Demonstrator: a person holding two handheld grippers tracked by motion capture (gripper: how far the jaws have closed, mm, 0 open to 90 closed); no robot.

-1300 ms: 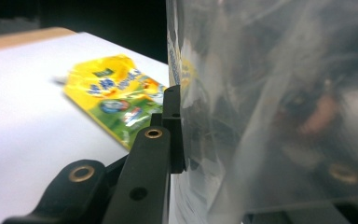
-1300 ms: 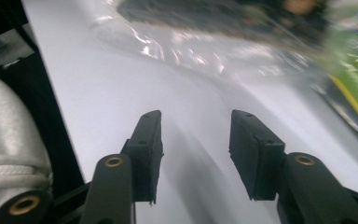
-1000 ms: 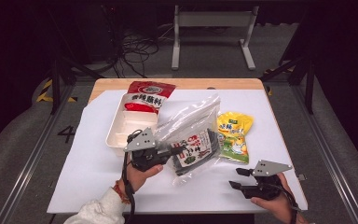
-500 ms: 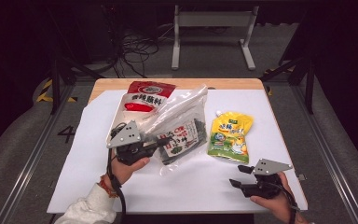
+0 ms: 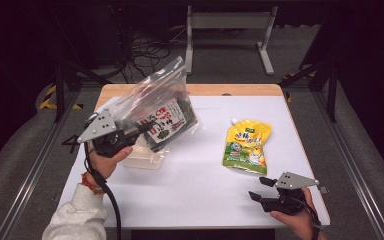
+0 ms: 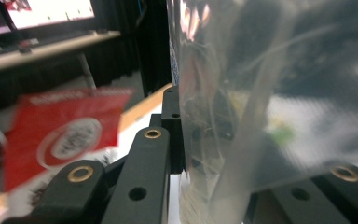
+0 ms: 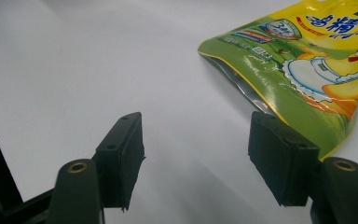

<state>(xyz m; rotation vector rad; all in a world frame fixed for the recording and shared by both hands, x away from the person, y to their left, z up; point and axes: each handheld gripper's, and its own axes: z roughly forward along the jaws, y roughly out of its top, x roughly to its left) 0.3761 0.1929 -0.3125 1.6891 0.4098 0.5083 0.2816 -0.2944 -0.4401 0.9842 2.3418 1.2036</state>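
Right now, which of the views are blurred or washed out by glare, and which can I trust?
Left gripper view: the clear plastic zip bag sits too close, out of focus with glare streaks, and the red packet is smeared. Right gripper view: sharp on the yellow-green spouted pouch, though the white table is bright. High view: evenly lit on the table, dark surroundings.

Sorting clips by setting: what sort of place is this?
Likely a lab or recording workspace, not a home: a white-topped table on a metal frame, loose cables on the grey floor behind, and a monitor on a desk.
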